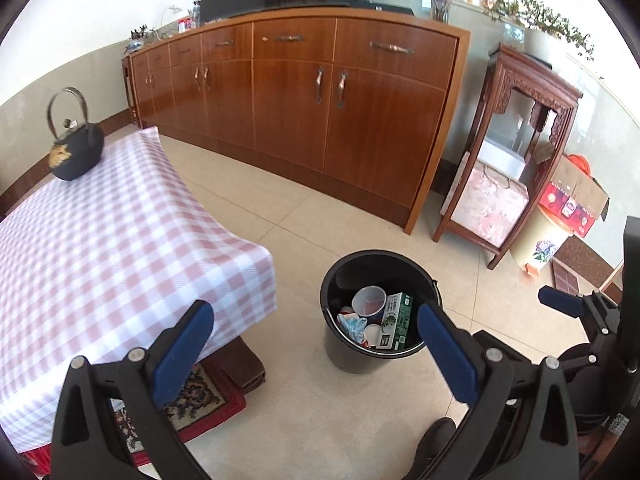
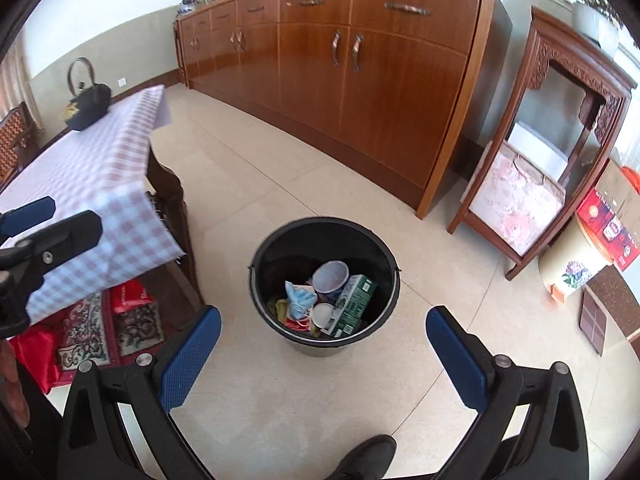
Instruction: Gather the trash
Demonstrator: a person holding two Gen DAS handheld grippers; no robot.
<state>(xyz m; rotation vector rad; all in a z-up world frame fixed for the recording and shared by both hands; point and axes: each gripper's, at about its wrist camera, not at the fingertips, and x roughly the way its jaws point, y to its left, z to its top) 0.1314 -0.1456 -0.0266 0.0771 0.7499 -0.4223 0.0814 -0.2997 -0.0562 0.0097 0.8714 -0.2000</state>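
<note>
A black bucket stands on the tiled floor beside the table; it also shows in the right wrist view. It holds trash: a green carton, a paper cup, a crumpled blue mask and other scraps. My left gripper is open and empty, above the floor just left of the bucket. My right gripper is open and empty, above the bucket's near rim. The right gripper shows at the right edge of the left view.
A table with a pink checked cloth carries a black iron kettle. A long wooden sideboard lines the far wall. A carved wooden stand and boxes stand to the right. A shoe is below.
</note>
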